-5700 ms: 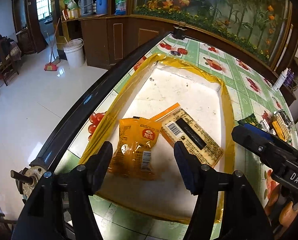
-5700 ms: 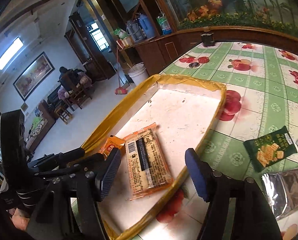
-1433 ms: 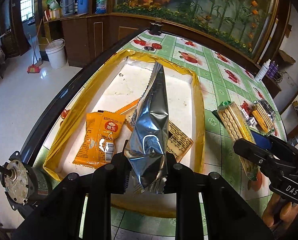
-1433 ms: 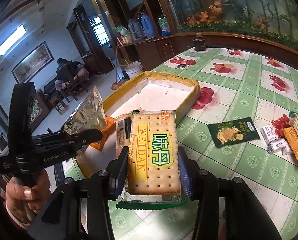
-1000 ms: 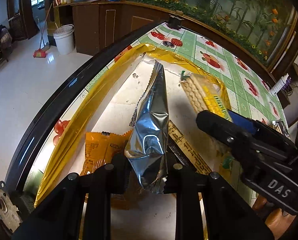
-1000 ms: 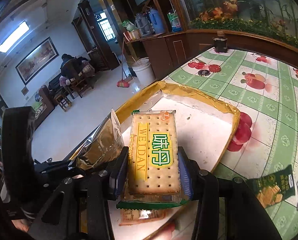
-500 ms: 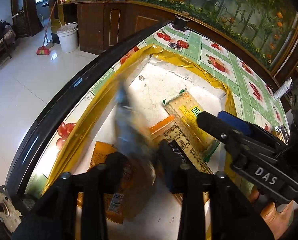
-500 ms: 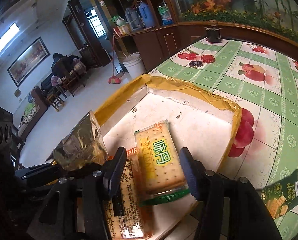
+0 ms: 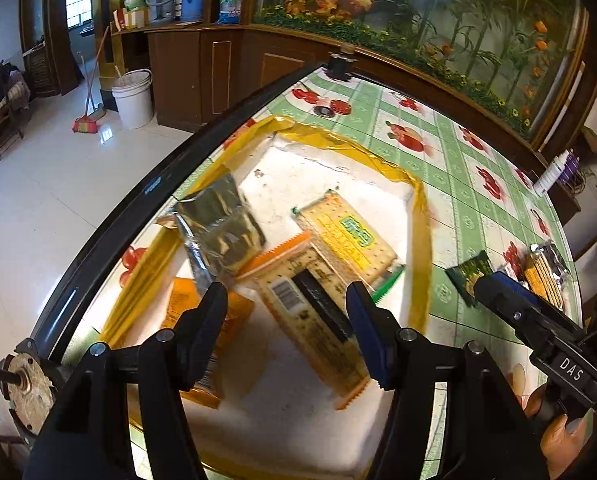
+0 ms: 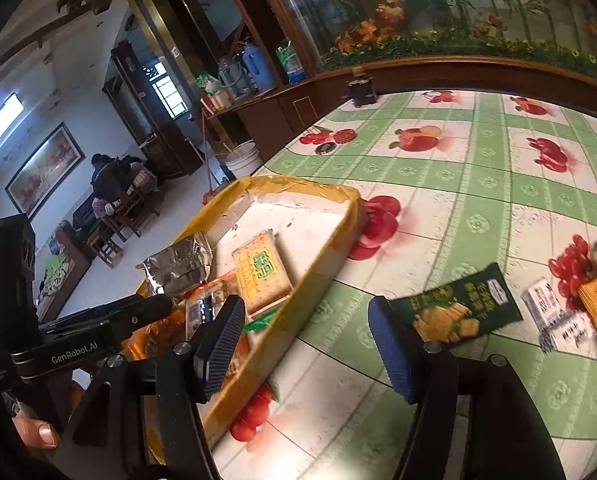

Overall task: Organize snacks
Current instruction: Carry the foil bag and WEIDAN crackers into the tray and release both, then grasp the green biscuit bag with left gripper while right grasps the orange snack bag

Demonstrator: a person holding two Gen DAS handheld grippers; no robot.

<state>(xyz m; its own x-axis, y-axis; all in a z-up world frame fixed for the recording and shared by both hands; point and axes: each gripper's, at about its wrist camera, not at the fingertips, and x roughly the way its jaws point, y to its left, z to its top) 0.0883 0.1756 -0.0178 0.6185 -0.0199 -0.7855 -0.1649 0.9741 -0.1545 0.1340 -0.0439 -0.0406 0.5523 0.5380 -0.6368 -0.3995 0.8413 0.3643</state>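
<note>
Now both my left tongs (image 9: 286, 320) and right tongs (image 10: 304, 344) gape, released and empty; four snacks lie gathered in the yellow-rimmed tray (image 9: 420, 220), while the green packet (image 10: 462, 308) waits on the tabletop (image 10: 478, 184).

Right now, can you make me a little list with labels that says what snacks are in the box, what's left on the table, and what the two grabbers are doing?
box: yellow-taped foam tray on the fruit-print tablecloth
in the box: silver foil pouch, Weidan cracker pack, barcode cracker pack, orange snack bag
left on the table: green cracker packet, small white packets, more packs at the right edge
left gripper: open, empty, over the box
right gripper: open, empty, near the green packet
</note>
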